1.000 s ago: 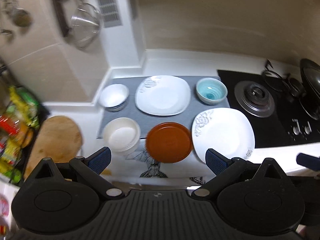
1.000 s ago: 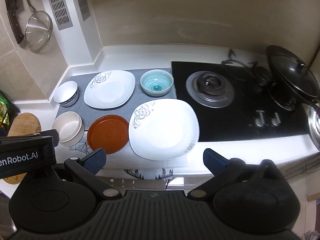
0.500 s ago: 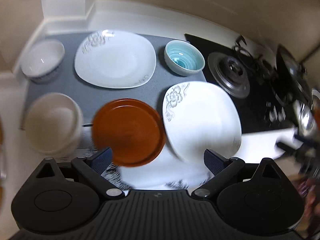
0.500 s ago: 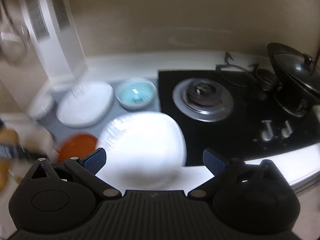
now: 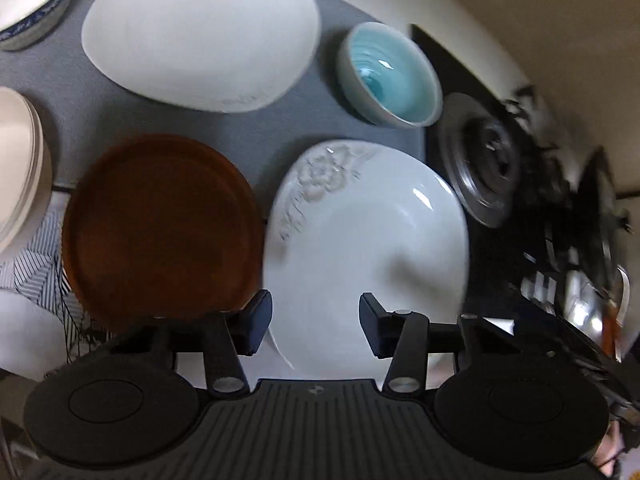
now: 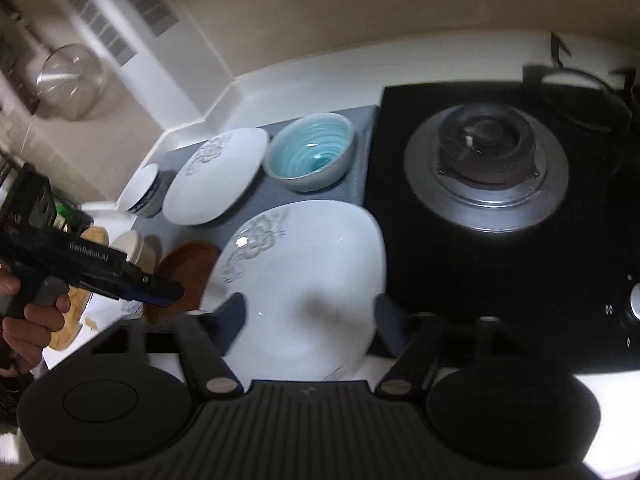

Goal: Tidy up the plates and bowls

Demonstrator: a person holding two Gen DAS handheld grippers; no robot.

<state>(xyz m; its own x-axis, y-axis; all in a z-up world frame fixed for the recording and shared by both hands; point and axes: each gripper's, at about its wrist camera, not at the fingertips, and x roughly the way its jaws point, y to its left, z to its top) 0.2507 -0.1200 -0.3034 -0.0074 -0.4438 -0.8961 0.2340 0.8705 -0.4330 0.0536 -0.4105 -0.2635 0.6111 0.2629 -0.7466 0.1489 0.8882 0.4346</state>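
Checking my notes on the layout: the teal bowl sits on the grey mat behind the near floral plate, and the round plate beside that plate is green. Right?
Not quite: the round plate is reddish-brown, not green, as the left wrist view shows. The rest holds: the teal bowl sits on the grey mat behind the near floral plate.

A: Which lettering is legible?
B: One mark only: "GenRobot.AI", white on the dark body of the left gripper [image 6: 160, 298], seen from the right wrist view; slightly blurred.
A: Any on the dishes or stove?
B: None legible.
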